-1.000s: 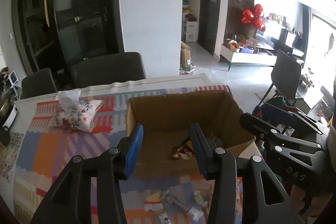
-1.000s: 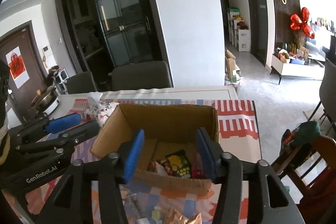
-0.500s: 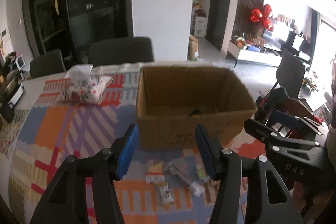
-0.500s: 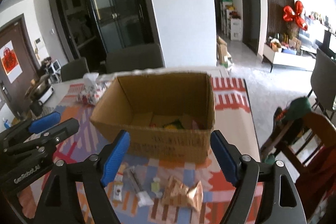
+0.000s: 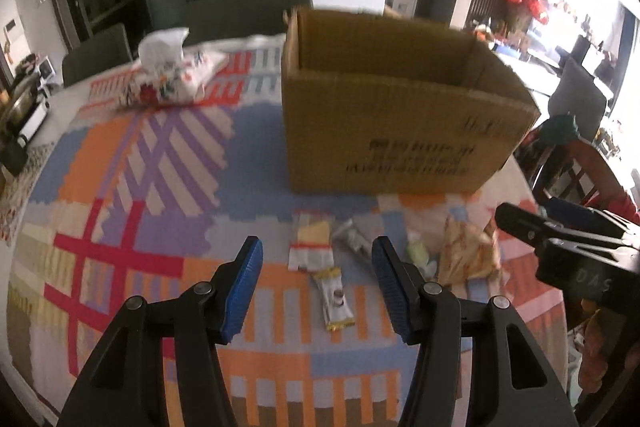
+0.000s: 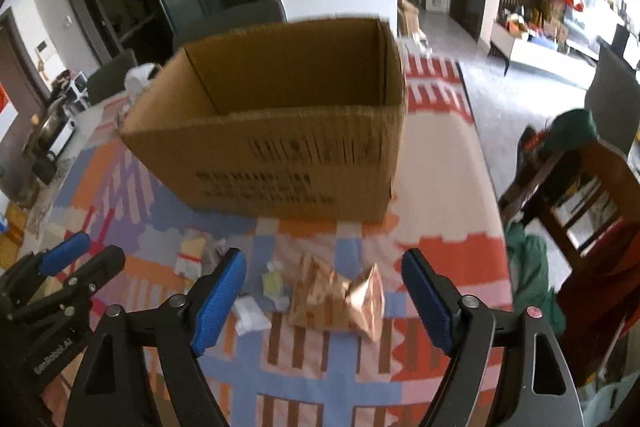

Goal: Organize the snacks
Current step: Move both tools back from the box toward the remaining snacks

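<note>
Left gripper (image 5: 316,279) spread over a snack bar (image 5: 334,301), pinching nothing, right gripper (image 6: 324,291) jaws opening above a crinkled bag (image 6: 336,297), cardboard box (image 6: 288,131) behind.

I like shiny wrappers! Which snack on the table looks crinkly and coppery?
The crumpled copper-gold foil bag, lying between the right gripper's opening jaws; the other packets are small, flat and pale.

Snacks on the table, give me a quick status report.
Left claw open, empty; right claw opening, empty, above gold packet. Small snacks loose before cardboard box. Nothing blocking.
</note>
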### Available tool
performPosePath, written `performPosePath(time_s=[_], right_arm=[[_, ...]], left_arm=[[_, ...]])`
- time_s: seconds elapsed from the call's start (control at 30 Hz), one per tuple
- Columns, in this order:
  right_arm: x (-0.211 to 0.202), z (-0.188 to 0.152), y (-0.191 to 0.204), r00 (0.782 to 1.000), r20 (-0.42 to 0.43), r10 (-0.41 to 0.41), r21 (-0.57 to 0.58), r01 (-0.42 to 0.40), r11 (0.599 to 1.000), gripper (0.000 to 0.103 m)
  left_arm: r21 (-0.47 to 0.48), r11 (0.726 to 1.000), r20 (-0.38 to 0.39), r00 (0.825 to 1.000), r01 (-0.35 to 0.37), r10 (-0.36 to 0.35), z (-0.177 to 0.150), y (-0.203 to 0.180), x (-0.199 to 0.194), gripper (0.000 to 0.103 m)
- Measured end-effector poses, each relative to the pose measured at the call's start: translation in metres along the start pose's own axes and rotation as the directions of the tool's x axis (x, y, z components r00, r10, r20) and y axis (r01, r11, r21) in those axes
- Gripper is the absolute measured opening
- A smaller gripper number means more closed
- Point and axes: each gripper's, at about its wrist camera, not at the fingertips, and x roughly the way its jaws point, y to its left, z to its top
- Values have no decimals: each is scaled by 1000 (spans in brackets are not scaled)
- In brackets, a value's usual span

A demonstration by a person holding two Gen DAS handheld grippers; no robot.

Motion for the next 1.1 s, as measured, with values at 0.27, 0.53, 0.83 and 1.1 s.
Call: performPosePath(time_s=[0.27,0.53,0.83,1.1], right_arm=[[27,-13,-5,995,-94,-37,11,38,999,88],[51,-22,-13,980,-195,-31,48,41,998,88],[68,-24,-18,966,-258,-18,81,41,996,88],[81,-24,-13,960,-280,-9,94,36,995,88]], left_arm=[[-9,1000,-113,994,-8,7,-16,5,34,56],[-28,1000,-191,982,3,-9,-24,1,58,55],[-21,1000,-254,967,3,-8,-26,-8,81,48],[-19,1000,-288,958,-12,6,-28,-11,96,41]])
